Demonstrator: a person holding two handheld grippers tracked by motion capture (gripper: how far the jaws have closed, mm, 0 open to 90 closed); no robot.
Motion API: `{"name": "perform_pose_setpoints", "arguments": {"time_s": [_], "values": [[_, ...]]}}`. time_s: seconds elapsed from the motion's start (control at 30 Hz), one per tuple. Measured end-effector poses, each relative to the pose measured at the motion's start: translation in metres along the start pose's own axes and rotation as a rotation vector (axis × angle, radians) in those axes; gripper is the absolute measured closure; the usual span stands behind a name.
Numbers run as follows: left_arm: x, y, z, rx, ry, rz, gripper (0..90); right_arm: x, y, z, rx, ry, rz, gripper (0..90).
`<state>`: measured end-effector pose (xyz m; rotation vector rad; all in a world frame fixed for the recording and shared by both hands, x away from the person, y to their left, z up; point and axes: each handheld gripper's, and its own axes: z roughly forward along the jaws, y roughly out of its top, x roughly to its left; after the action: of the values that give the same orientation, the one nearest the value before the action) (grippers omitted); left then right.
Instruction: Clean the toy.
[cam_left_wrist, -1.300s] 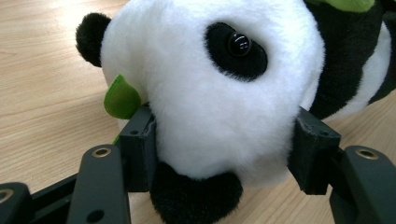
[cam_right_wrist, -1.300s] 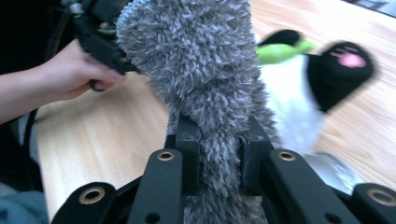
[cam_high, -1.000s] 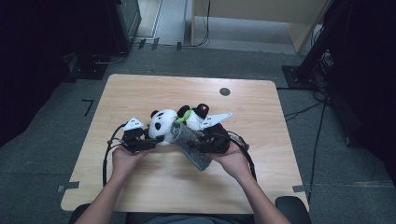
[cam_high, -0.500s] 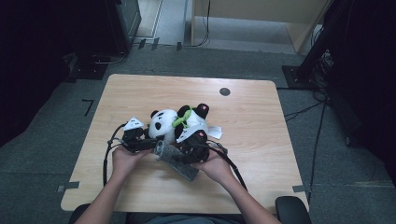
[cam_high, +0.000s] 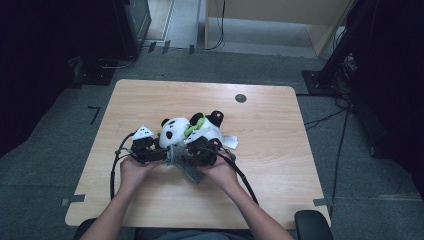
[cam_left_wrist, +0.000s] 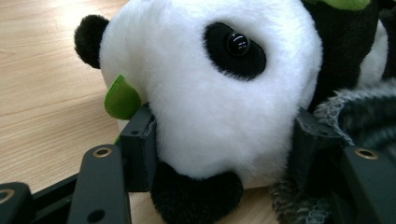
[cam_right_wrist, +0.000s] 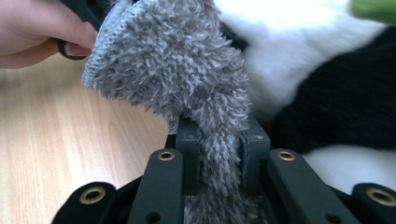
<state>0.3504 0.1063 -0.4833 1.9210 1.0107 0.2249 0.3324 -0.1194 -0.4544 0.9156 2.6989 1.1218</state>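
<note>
A black-and-white plush panda (cam_high: 192, 131) with green leaf pieces lies on the wooden table (cam_high: 280, 165), just beyond both hands. My left gripper (cam_high: 150, 150) is at the panda's left. In the left gripper view its jaws press both sides of the panda's white head (cam_left_wrist: 210, 102), so the left gripper (cam_left_wrist: 224, 135) is shut on it. My right gripper (cam_high: 200, 154) sits close beside it, shut on a grey fluffy cloth (cam_high: 187, 169). In the right gripper view the cloth (cam_right_wrist: 177, 70) rises from between the pads of the right gripper (cam_right_wrist: 217, 135) and droops left, against the panda's body (cam_right_wrist: 336, 107).
A small dark round spot (cam_high: 240, 98) marks the table near its far edge. A white tag (cam_high: 231, 141) pokes out at the panda's right. Cables (cam_high: 116, 167) trail from both grippers toward the near edge. The left hand's fingers (cam_right_wrist: 42, 28) are close behind the cloth.
My right gripper has carried the grey cloth left and lower, close up against the left gripper and the panda. The left gripper has kept its place on the panda's head.
</note>
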Motion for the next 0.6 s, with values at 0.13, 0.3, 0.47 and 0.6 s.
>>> {"name": "perform_pose_setpoints", "arguments": {"time_s": [0.13,0.3,0.47,0.6], "values": [[0.0,0.0,0.0,-0.001,-0.002,-0.002,36.8,-0.004,-0.004,-0.006,-0.007,-0.012,0.006,75.4],[0.0,0.0,0.0,-0.002,-0.004,-0.003,36.8,-0.004,-0.006,-0.011,0.007,-0.029,0.001,75.5],[0.0,0.0,0.0,-0.002,-0.005,-0.003,36.8,-0.001,-0.011,-0.02,0.013,-0.048,-0.015,75.5],[0.001,0.0,0.0,-0.002,-0.006,-0.003,36.8,-0.001,-0.017,-0.031,0.008,-0.046,-0.011,75.6]]}}
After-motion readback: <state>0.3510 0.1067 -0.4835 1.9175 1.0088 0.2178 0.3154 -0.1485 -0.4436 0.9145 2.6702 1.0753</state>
